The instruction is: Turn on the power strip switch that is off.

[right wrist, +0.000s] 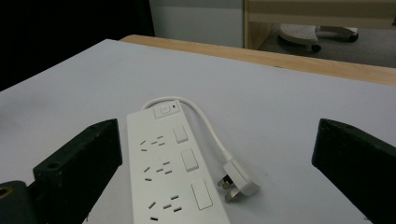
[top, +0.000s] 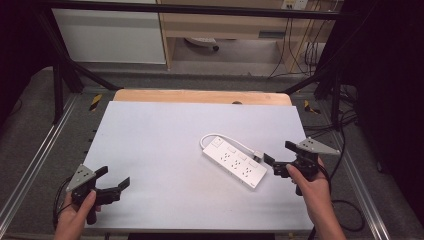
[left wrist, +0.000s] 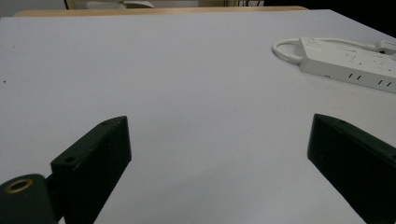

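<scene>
A white power strip [top: 234, 162] lies slanted on the white table top [top: 165, 150], right of the middle. Its short cable [right wrist: 205, 121] loops round from the switch end, and the plug [right wrist: 238, 179] rests on the table beside the strip. My right gripper [top: 281, 153] is open just past the strip's near right end, and the strip [right wrist: 168, 172] lies between the jaws, a little ahead. My left gripper [top: 114, 177] stands open at the near left corner with bare table between its jaws. The strip [left wrist: 348, 60] lies far off to its right.
The table's wooden far edge [top: 200, 96] shows beyond the white top. A black metal frame [top: 65, 75] stands around the table, with cables [top: 345, 210] on the floor to the right. A desk [top: 225, 25] and a chair base [right wrist: 299, 33] stand behind.
</scene>
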`<state>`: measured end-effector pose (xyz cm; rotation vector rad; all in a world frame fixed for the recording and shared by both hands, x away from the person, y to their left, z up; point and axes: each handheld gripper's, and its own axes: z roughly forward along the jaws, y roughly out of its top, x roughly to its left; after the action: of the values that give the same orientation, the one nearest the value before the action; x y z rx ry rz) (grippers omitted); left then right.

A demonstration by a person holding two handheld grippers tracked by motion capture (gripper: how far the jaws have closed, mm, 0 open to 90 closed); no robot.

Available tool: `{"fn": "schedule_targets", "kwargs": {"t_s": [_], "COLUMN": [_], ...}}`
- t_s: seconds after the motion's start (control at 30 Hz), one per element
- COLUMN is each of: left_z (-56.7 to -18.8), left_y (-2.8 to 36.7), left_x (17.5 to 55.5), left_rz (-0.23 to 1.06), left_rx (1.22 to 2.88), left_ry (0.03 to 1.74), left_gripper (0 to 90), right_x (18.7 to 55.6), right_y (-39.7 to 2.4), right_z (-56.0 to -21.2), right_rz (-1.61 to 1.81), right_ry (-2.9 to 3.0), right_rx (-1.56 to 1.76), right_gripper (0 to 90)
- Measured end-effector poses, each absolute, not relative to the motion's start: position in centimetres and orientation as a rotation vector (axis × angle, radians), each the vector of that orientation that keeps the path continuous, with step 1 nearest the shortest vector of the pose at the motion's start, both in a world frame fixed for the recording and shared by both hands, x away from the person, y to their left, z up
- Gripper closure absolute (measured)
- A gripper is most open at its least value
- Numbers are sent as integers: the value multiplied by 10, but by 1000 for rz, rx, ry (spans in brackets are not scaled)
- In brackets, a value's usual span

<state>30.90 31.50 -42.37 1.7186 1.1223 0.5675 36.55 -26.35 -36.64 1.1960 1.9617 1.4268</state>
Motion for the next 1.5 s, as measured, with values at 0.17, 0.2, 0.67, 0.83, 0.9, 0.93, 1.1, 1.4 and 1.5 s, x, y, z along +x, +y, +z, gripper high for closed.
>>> {"fn": "schedule_targets", "kwargs": {"t_s": [0.17,0.2,0.67,0.83,0.9,0.93,1.1,1.4,1.5], "left_z": [-424,-424,-424,-424,-424,-424,-424,-424,-424], "left_y": [315,315,315,315,315,315,315,315,315], "left_x": [309,309,309,309,309,309,309,309,309], "left_rz": [567,568,568,568,569,570,570,573,574], "left_rx": [1720,1719,1718,1721,1723,1723,1724,1725,1726], "left_ry": [1120,1123,1123,1121,1121,1120,1119,1119,1117], "left_gripper": [62,62,62,62,62,62,62,62,62], "right_x": [369,370,383,388,390,391,395,400,402], "right_y": [-260,-259,-249,-243,-241,-240,-234,-225,-221], "right_z": [-368,-368,-371,-373,-374,-375,-378,-383,-387], "right_rz": [1430,1434,1469,1469,1471,1470,1463,1400,1373], "right_ry": [1961,1959,1926,1929,1931,1933,1949,1976,1986], "right_rx": [1191,1193,1215,1227,1226,1228,1230,1222,1218], "right_gripper": [26,30,187,239,262,269,328,447,500]}}
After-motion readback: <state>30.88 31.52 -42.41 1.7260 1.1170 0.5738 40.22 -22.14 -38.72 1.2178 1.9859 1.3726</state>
